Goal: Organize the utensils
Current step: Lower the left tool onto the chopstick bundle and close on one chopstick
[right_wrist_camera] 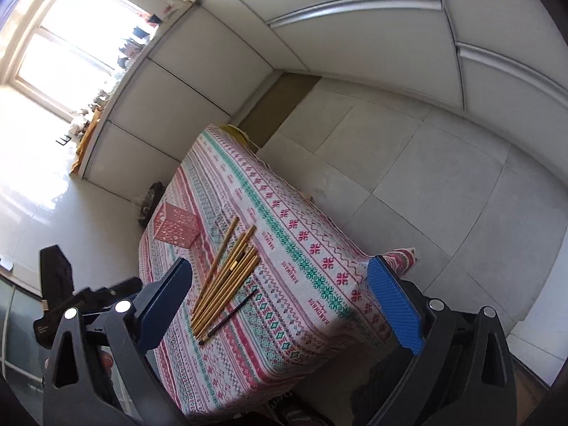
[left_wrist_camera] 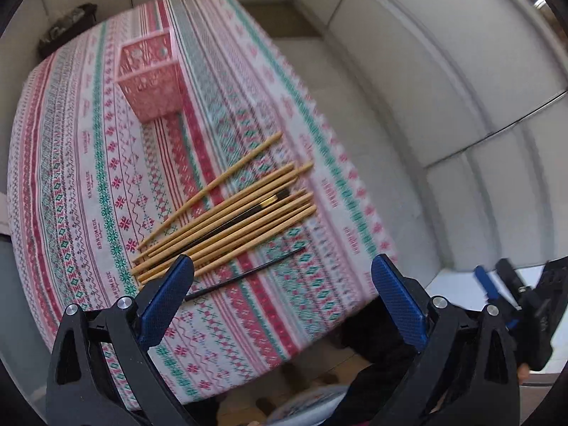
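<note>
Several wooden chopsticks [left_wrist_camera: 227, 223] lie bundled on the patterned tablecloth [left_wrist_camera: 71, 149], with one dark chopstick among them and a loose black chopstick [left_wrist_camera: 245, 275] beside them. A pink perforated holder [left_wrist_camera: 151, 78] stands empty farther back. My left gripper [left_wrist_camera: 280, 277] is open and empty, held above the near end of the bundle. My right gripper [right_wrist_camera: 280, 277] is open and empty, higher and farther off. In the right wrist view the chopsticks [right_wrist_camera: 227, 277], black chopstick [right_wrist_camera: 230, 314] and holder [right_wrist_camera: 176, 230] show on the table [right_wrist_camera: 301, 248].
The small table stands on a tiled floor [right_wrist_camera: 426, 184] near white panelled walls [left_wrist_camera: 426, 53]. The right gripper shows at the edge of the left wrist view [left_wrist_camera: 514, 294]. A dark object [left_wrist_camera: 67, 26] lies on the floor behind the table. A bright window [right_wrist_camera: 71, 46] is at left.
</note>
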`<state>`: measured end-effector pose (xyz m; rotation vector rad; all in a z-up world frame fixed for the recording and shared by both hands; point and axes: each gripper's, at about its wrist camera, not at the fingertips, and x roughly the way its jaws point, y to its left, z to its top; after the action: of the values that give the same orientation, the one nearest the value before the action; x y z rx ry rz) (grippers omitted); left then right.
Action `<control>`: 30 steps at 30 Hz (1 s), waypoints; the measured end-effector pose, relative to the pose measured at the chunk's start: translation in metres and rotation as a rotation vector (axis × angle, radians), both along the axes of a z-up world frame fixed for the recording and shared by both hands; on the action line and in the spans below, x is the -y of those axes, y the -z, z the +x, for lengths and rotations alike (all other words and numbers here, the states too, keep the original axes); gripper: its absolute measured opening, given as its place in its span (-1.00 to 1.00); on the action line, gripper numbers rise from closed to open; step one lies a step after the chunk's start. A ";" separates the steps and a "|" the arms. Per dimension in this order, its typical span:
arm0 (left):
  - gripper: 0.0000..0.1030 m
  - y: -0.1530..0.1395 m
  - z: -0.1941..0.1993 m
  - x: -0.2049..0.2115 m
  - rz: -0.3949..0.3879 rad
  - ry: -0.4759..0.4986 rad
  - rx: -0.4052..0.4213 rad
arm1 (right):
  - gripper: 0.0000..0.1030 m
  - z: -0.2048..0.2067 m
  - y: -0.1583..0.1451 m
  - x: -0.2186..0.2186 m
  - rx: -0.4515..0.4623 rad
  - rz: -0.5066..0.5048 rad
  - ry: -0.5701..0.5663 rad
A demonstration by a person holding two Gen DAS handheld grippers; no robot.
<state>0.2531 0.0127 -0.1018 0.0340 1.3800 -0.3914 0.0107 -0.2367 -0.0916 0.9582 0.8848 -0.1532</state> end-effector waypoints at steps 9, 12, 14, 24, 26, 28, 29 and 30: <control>0.68 0.069 0.087 0.040 0.118 0.104 -0.110 | 0.87 0.043 0.039 -0.006 0.002 0.079 -0.094; 0.43 0.076 0.098 0.049 0.147 0.160 -0.109 | 0.87 0.050 0.049 -0.003 0.006 0.172 -0.090; 0.22 0.082 0.102 0.050 0.155 0.181 -0.128 | 0.87 0.055 0.058 -0.001 -0.019 0.242 -0.107; 0.13 0.111 0.108 0.050 0.185 0.251 -0.128 | 0.87 0.060 0.063 -0.006 -0.062 0.251 -0.091; 0.43 0.125 0.124 0.044 0.196 0.250 -0.140 | 0.87 0.059 0.065 -0.005 -0.068 0.243 -0.082; 0.89 0.139 0.126 0.035 0.269 0.260 -0.135 | 0.87 0.059 0.066 -0.004 -0.077 0.249 -0.076; 0.89 0.139 0.128 0.029 0.252 0.255 -0.119 | 0.87 0.059 0.066 -0.004 -0.079 0.252 -0.076; 0.89 0.141 0.126 0.029 0.256 0.280 -0.103 | 0.87 0.060 0.067 -0.005 -0.079 0.253 -0.081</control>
<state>0.3795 -0.0159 -0.2432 0.4259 1.5252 -0.4516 0.0709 -0.2317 -0.1581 1.1550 1.0312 -0.0089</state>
